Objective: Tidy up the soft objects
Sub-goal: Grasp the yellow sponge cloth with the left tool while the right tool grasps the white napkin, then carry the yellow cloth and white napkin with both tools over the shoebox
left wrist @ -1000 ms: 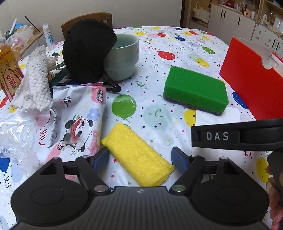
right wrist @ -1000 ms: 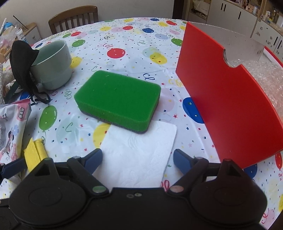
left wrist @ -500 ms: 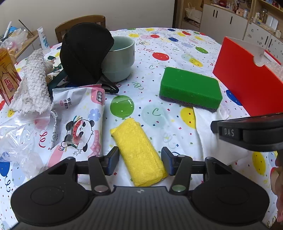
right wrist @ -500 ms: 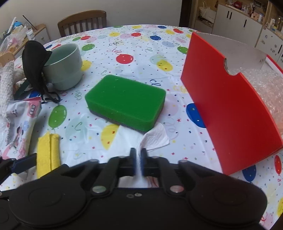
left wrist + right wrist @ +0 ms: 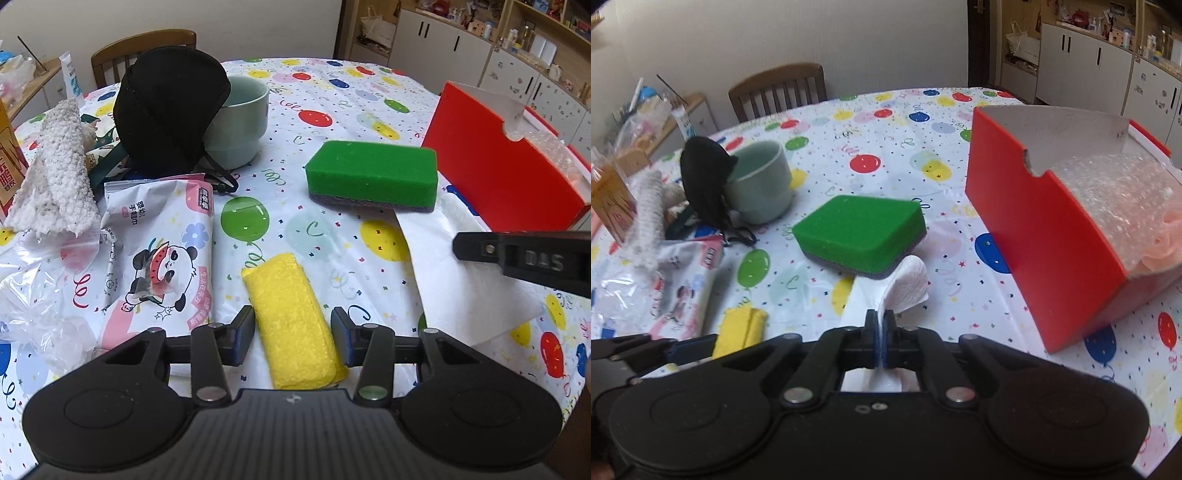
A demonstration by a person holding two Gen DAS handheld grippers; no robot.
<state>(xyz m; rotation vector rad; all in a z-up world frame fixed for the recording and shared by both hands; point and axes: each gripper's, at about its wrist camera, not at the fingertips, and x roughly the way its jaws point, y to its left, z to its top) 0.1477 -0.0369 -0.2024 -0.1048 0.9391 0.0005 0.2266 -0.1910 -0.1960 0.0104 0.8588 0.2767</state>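
Pinching white tissue (image 5: pixel 908 284) in right hand-held gripper (image 5: pixel 881 332), clamped tight for lift to red box (image 5: pixel 1045 236) | left hand-held gripper (image 5: pixel 293 336) closing astride yellow cloth (image 5: pixel 291 328), pads abt touching, firm grip unclear

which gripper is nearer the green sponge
Right. The right gripper is shut on a white tissue whose far end touches the green sponge. The left gripper straddles the yellow cloth, farther off.

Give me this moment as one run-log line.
right hand-held gripper: shut on white tissue | left hand-held gripper: closing around yellow cloth | red box: holds bubble wrap
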